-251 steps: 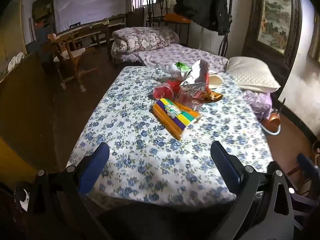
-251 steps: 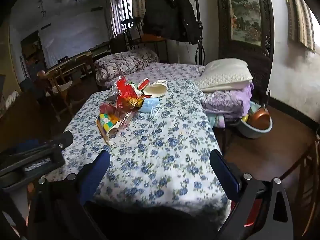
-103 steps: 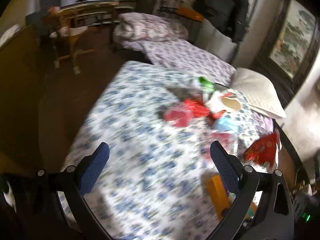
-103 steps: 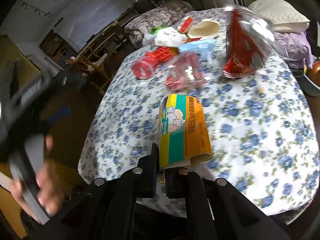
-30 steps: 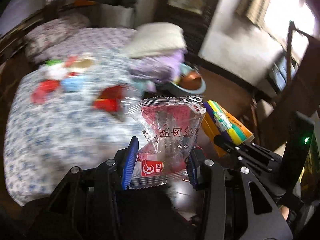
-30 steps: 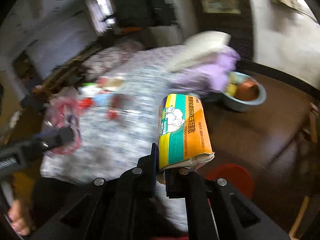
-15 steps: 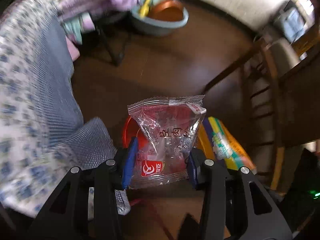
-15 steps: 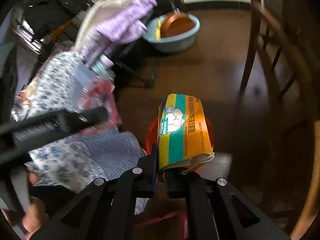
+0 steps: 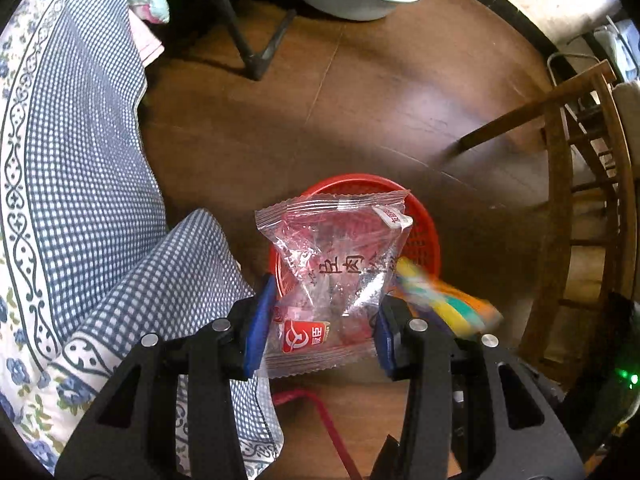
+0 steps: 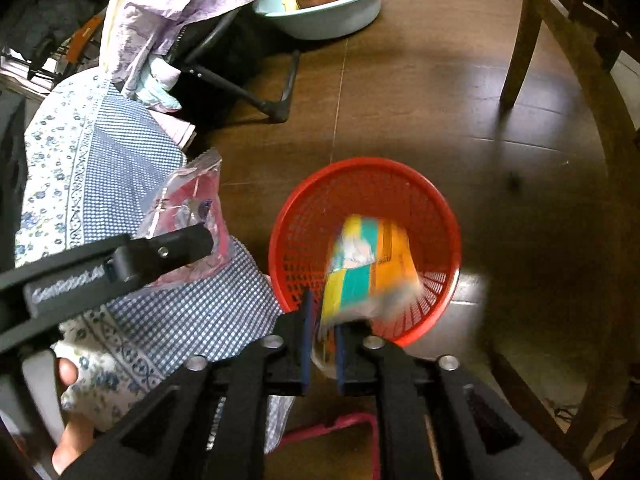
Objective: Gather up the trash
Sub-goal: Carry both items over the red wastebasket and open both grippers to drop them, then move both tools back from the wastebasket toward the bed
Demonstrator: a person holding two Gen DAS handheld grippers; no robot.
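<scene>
My left gripper is shut on a clear red-printed snack bag and holds it above the red mesh trash basket on the floor. In the right wrist view the basket lies just ahead. The orange, yellow and green package is blurred, tipping down into the basket in front of my right gripper, whose jaws stand slightly apart. The package also shows blurred in the left wrist view. The left gripper with its bag shows at the left.
The blue floral and checked tablecloth hangs at the left. A pale blue basin with a copper pot sits on the wooden floor beyond. A wooden chair stands at the right. Black folding legs stand near the cloth.
Both grippers moved down toward the basket. The right jaws parted and the orange package is slipping out into the basket. The left gripper still holds the snack bag.
</scene>
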